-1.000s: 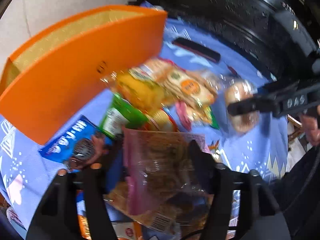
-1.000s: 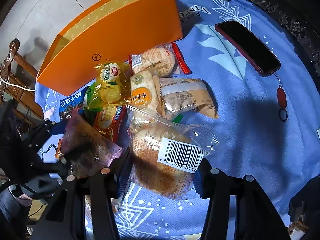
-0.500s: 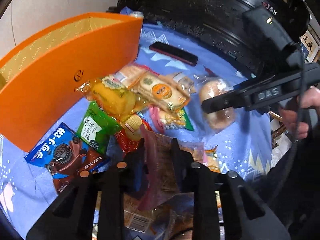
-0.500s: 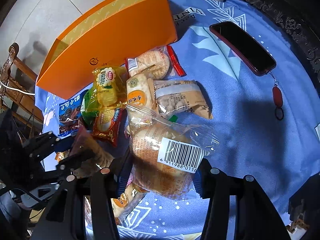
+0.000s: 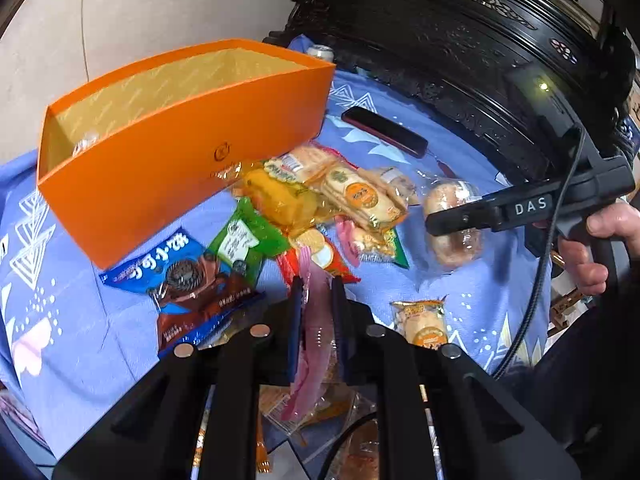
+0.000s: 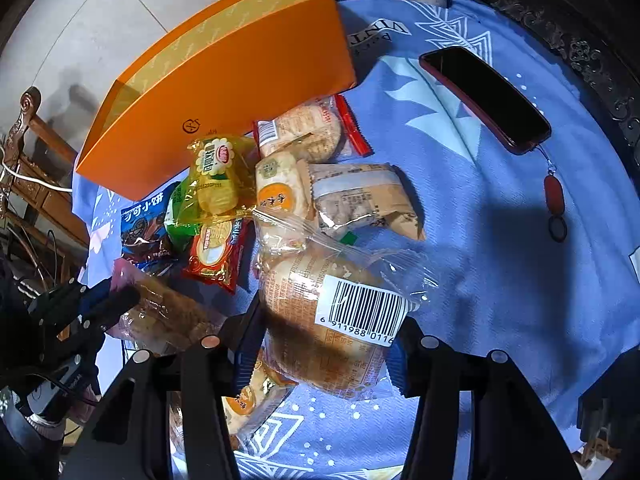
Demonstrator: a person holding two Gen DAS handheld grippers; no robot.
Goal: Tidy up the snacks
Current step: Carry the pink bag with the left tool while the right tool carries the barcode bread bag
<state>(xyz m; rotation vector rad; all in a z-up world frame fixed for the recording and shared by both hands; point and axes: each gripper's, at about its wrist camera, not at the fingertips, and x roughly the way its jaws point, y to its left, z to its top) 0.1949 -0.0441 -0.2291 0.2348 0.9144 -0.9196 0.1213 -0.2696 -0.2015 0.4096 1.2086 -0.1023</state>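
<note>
On the left, the left gripper (image 5: 314, 292) has its jaws pinched tight on the thin pink edge of a clear snack bag (image 5: 310, 344), which hangs between the fingers, lifted just clear of the blue cloth (image 5: 80, 340) near the front of the pile. The bag looks light and limp, its film slick and crinkly, its contents probably crumbly; a hold on the sealed edge seems safest, though the bag may swing or slip. This gripper slants steeply down toward the cloth, with the open orange box (image 5: 160, 152) standing farther back on the left.

On the right, the right gripper (image 6: 324, 332) points still more steeply down, its jaws partly closed around a clear-wrapped bun (image 6: 320, 320) with a barcode label, at the near edge of the heap of packets. The bun looks soft and squashable, so a gentle squeeze across its middle should suit. A hand (image 5: 592, 248) holds this gripper's handle on the right.
</note>
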